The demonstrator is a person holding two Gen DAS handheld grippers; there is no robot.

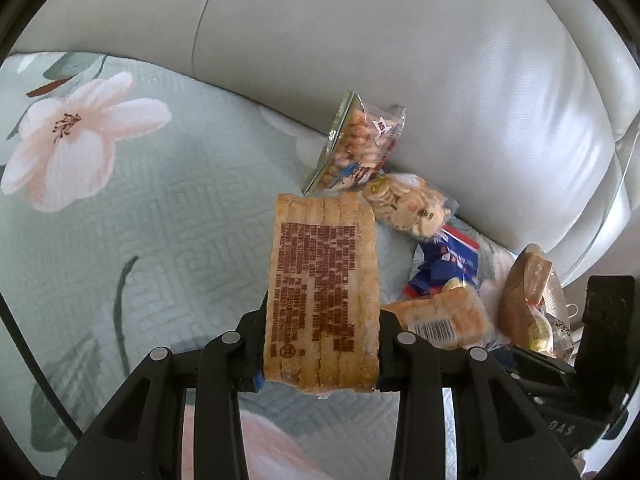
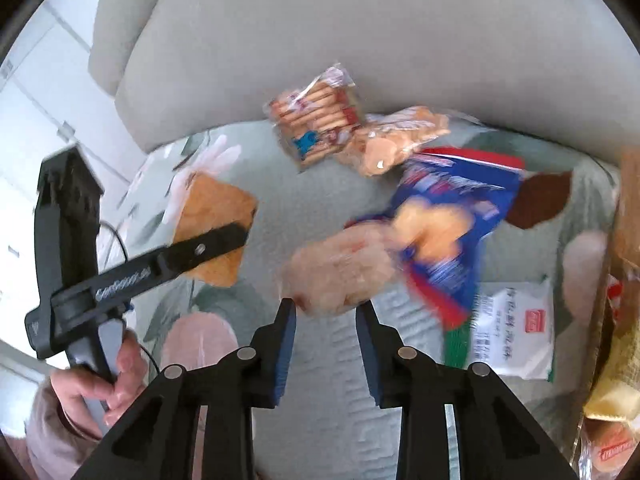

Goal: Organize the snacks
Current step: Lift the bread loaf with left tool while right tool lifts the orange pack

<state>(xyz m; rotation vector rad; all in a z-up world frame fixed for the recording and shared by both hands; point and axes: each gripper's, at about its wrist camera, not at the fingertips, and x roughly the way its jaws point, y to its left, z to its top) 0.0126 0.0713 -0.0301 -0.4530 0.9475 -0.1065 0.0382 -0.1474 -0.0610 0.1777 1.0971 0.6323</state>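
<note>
Pale leather sofa back [image 1: 400, 60], floral quilted seat cover [image 1: 120, 240], bright daylight.

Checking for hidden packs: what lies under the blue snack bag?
The blue snack bag overlaps a white packet on the flowered cover. Whatever else is beneath it is covered.

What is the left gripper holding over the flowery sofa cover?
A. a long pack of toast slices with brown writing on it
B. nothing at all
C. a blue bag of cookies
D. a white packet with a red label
A: the left gripper has its pads pressed on both sides of the long pack of toast slices, while the blue bag lies on the sofa cover.
</note>
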